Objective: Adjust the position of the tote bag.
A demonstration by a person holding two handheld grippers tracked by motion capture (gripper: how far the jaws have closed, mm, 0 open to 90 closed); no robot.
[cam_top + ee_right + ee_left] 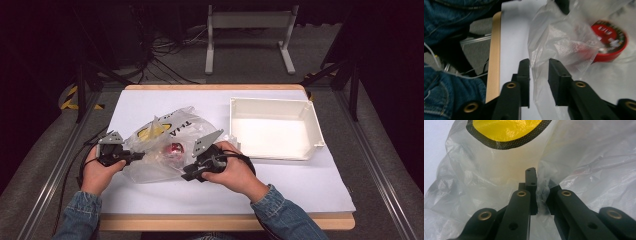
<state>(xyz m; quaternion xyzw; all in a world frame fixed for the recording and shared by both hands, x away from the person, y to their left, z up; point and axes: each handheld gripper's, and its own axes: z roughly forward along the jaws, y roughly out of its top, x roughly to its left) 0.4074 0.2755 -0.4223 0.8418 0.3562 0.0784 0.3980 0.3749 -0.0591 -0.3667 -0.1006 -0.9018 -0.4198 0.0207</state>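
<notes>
Plastic bag (167,145) with red tin (610,41) inside

Plastic bag (165,145) left on table (300,190), round tin (175,149) inside, tray (272,129) right.

Clear bag (165,145), yellow-black print; red tin (610,41)

Left gripper (131,156): held in the left hand (97,170) just left of the plastic bag (165,145); jaws are pointed toward the bag and clamped on a fold of its film. Left forearm, in a denim sleeve (80,215), is entered from the bottom edge, below and left of the bag.

Right gripper (189,175): held in the right hand (235,172) at the bag's right lower edge; jaws are parted, with loose film between them, no pad seen pressing. Right forearm is angled in from below and right of the bag.
</notes>
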